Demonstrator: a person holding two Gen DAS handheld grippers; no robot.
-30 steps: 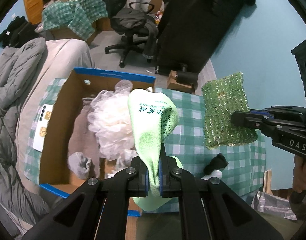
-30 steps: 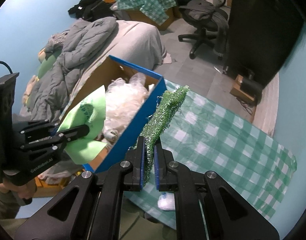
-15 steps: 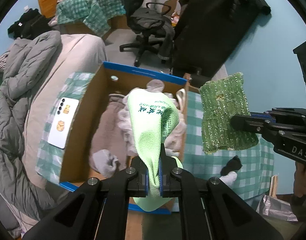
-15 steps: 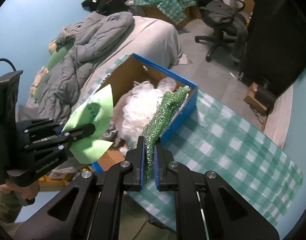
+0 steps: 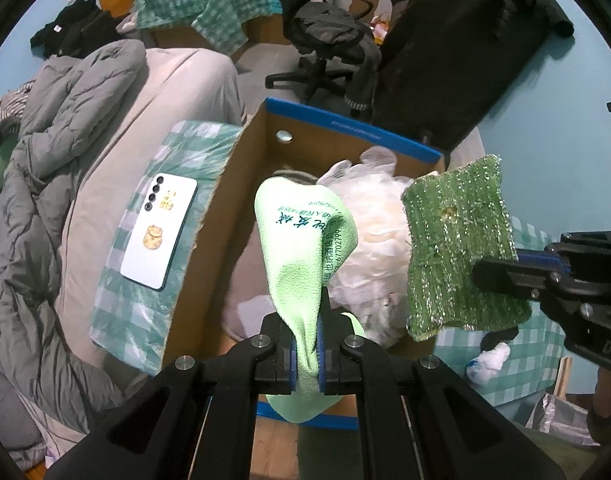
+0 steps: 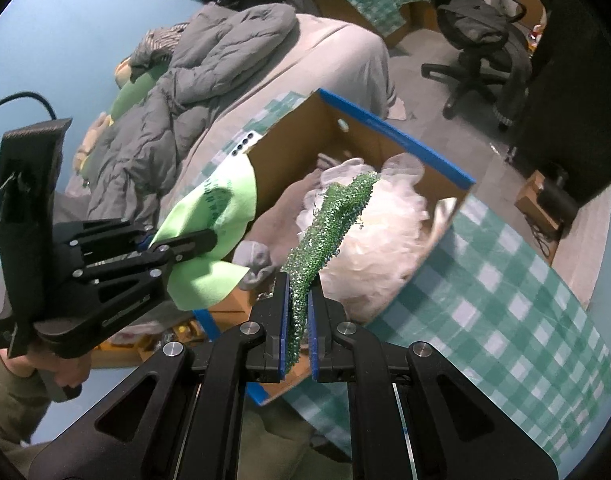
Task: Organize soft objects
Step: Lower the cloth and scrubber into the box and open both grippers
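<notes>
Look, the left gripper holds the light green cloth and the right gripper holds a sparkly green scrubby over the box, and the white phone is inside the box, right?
Not quite. The white phone is not inside the cardboard box; it lies outside on the checkered cloth beside the box's left wall, as the left wrist view shows. The rest holds: the left gripper pinches the light green cloth, and the right gripper pinches the sparkly green scrubby over the box.

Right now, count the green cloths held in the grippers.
2: a light green cloth in the left gripper, and a glittery green scrubbing cloth in the right gripper.
</notes>
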